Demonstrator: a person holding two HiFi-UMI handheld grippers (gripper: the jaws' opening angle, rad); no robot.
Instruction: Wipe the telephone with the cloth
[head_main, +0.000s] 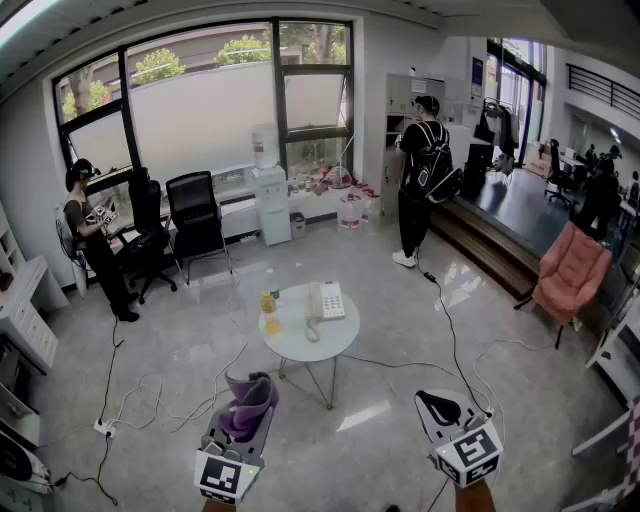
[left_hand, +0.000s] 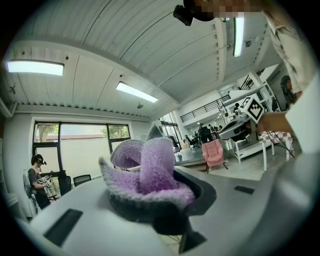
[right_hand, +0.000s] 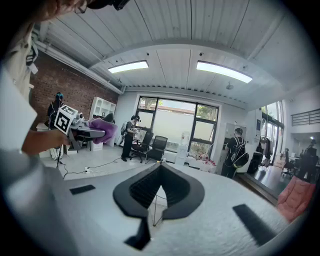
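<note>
We pinch the cloth (left_hand: 150, 170), likely soft and light, bunched in the left gripper (head_main: 246, 400); right gripper (head_main: 438, 405) closed, empty, both well short of the telephone (head_main: 326, 299).

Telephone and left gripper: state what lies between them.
Head view: only a strip of floor and the round table's bare near edge separate the left gripper, shut on the purple cloth, from the telephone. The yellow bottle stands aside.
</note>
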